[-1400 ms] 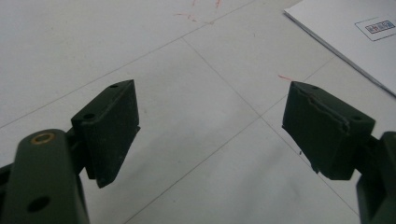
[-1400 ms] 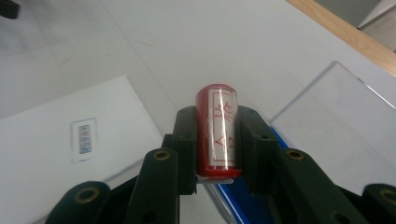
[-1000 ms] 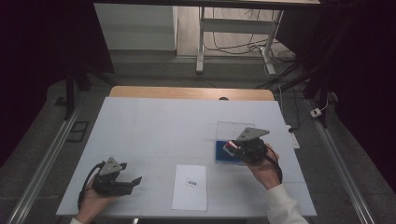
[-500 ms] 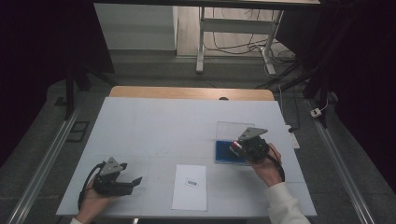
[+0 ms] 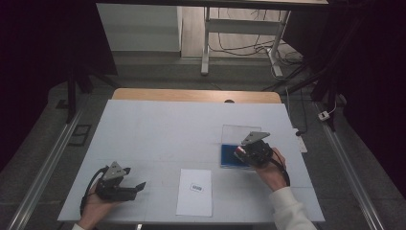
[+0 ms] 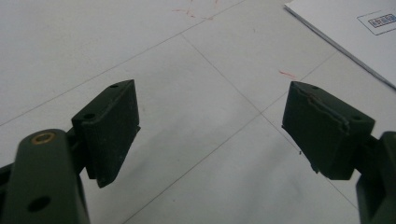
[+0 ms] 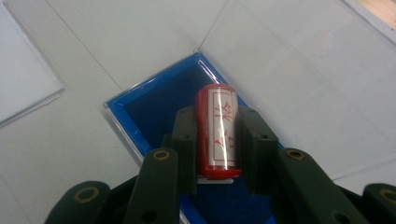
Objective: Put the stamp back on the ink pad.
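**Surfaces and finishes**

The red stamp cylinder [image 7: 218,133] is glossy plastic with a paper-like label. The blue tray [image 7: 154,105] has a felt-like matt lining and clear plastic rim. Desk [image 5: 158,129] covering: smooth, matt white. The paper sheet [image 5: 194,191] is matt. Gripper pads [image 6: 327,128] look rough, dull black.

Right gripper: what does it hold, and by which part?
The right gripper holds a red cylinder, clamped on its two sides, above the blue box.

High view overhead, facing forward; gripper views close above table [image 5: 158,129].
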`<state>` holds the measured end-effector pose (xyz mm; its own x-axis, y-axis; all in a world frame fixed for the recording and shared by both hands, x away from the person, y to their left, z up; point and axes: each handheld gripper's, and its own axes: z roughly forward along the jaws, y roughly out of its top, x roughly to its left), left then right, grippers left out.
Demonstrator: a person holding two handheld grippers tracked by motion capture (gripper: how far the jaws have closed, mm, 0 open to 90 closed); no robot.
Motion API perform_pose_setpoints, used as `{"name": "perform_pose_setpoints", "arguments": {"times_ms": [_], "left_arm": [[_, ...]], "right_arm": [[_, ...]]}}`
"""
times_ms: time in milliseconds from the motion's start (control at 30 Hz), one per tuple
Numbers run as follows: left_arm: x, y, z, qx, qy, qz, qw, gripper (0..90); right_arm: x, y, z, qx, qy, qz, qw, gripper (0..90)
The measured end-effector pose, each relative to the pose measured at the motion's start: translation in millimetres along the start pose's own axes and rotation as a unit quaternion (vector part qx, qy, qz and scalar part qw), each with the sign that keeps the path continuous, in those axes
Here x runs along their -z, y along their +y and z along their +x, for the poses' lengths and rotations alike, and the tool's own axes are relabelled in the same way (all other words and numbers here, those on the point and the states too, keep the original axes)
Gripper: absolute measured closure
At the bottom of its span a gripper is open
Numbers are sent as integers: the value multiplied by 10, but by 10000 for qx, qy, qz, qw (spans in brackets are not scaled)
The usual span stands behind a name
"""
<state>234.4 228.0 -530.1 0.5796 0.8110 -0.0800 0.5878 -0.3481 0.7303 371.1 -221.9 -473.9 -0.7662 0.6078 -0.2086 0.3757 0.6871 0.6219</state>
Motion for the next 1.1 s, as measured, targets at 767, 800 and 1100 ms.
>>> {"name": "perform_pose_setpoints", "arguments": {"times_ms": [767,800,1100], "left_arm": [[9,-1,2,28,-4,-28,10000,191],[10,-1,2,37,-9,-37,10000,191],[11,1,-9,52,-17,-44,10000,190]], "right_arm": [[73,-32,19,-372,-56,-705,9968,386],[86,-43,25,-393,-76,-773,9962,381],[318,-243,138,-503,-141,-1211,9913,375]]}}
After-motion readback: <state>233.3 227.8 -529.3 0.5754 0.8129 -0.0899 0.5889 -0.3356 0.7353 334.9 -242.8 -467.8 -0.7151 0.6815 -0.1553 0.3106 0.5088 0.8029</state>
